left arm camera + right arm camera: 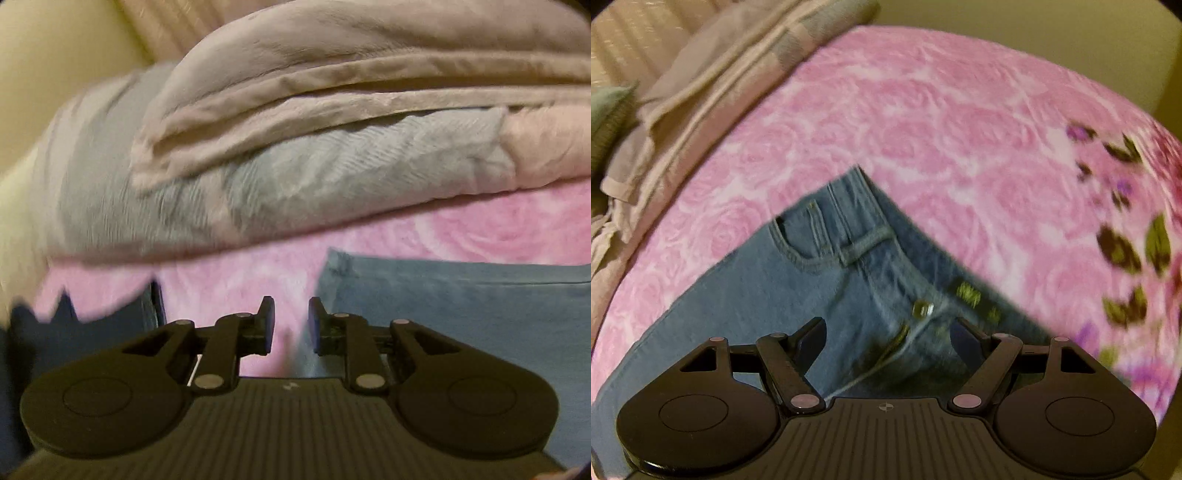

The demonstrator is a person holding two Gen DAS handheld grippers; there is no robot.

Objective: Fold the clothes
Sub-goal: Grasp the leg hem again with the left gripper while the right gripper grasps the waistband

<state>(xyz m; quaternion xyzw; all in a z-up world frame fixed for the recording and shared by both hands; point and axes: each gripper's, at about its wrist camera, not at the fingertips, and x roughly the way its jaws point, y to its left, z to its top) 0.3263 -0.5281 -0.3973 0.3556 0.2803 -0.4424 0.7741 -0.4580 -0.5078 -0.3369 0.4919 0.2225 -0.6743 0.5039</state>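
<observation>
Pink bedspread (923, 122) carries jeans (820, 280), waistband corner pointing away.

Home bedroom. Bed covered by a pink rose-patterned plush blanket (923, 110), a stack of folded grey-beige and pale blue fleece blankets (332, 122) on it, plain cream wall (44, 55) behind. Blue denim jeans (820, 266) spread on the bed.

Left gripper (291, 325) fingers narrowly apart, nothing between them; right gripper (888, 341) fingers spread wide
</observation>
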